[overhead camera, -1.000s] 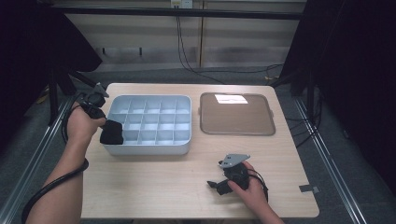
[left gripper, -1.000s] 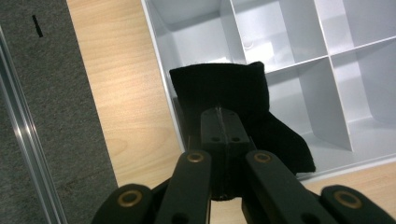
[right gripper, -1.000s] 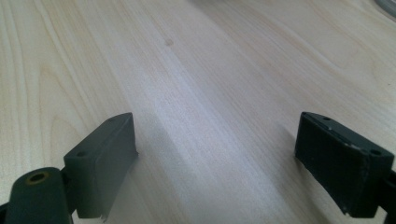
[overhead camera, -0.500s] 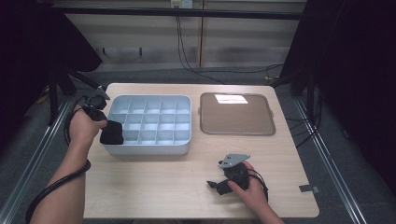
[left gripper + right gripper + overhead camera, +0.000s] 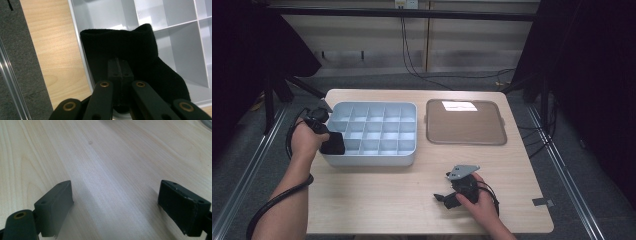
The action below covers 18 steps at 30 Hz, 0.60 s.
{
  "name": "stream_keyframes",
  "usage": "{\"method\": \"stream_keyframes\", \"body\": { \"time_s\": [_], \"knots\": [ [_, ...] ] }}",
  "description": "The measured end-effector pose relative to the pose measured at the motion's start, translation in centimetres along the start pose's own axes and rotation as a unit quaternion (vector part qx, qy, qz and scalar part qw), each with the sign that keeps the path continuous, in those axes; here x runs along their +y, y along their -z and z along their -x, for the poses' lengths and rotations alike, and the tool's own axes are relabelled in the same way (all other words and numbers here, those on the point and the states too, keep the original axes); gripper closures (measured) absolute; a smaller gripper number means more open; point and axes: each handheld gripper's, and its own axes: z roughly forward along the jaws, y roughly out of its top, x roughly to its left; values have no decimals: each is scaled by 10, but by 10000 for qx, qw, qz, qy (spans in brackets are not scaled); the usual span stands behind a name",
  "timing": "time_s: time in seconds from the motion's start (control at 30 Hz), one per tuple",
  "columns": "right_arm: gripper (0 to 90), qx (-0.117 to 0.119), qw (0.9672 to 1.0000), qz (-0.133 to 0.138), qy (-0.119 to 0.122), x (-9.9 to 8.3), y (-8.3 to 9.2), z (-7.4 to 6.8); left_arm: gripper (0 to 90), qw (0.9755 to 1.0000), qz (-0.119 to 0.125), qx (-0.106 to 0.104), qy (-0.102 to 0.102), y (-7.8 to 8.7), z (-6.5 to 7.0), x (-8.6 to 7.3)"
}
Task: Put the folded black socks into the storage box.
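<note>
1. High view: your left gripper [image 5: 328,141] hangs at the near left corner of the pale blue divided tray [image 5: 377,159], its jaws clenched on a black sock [image 5: 333,144]; the sock sits over the tray's near left compartment, just inside the left wall; your left forearm comes up along the table's left edge, with the cable looping beside it; your right gripper [image 5: 443,197] rests low on the wooden table [image 5: 377,200], near the front edge and well apart from the tray; a brown flat tray [image 5: 464,125] lies to the right of the divided one, with a bright patch of light on its far part.

2. Left gripper view: your two black jaws meet tightly in the middle, pinching the black sock [image 5: 130,52]; the sock hangs down into the corner compartment of the divided tray [image 5: 105,15], its cuff towards the white wall; the bare table [image 5: 55,57] runs along the left of the tray's rim.

3. Right gripper view: your jaws stand released and wide apart, with nothing between them; the pads [image 5: 56,205] hover close over the pale wood grain of the table [image 5: 112,170].
</note>
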Motion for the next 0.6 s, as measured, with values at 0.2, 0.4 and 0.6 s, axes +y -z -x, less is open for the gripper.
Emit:
{"method": "stream_keyframes", "body": {
  "time_s": [0.2, 0.4, 0.6],
  "knots": [
    [122, 1, 10000, 12, 1, 0, 0, 0, 900, 10000, -55, -44, 31, -6, 0, -2],
    [122, 1, 10000, 9, 0, 0, 0, 0, 900, 9999, -100, -70, 46, -10, -1, -4],
    [122, 1, 10000, 12, 1, 0, 0, 0, 900, 10000, -62, -27, -12, -1, 0, -2]
  ]
}}
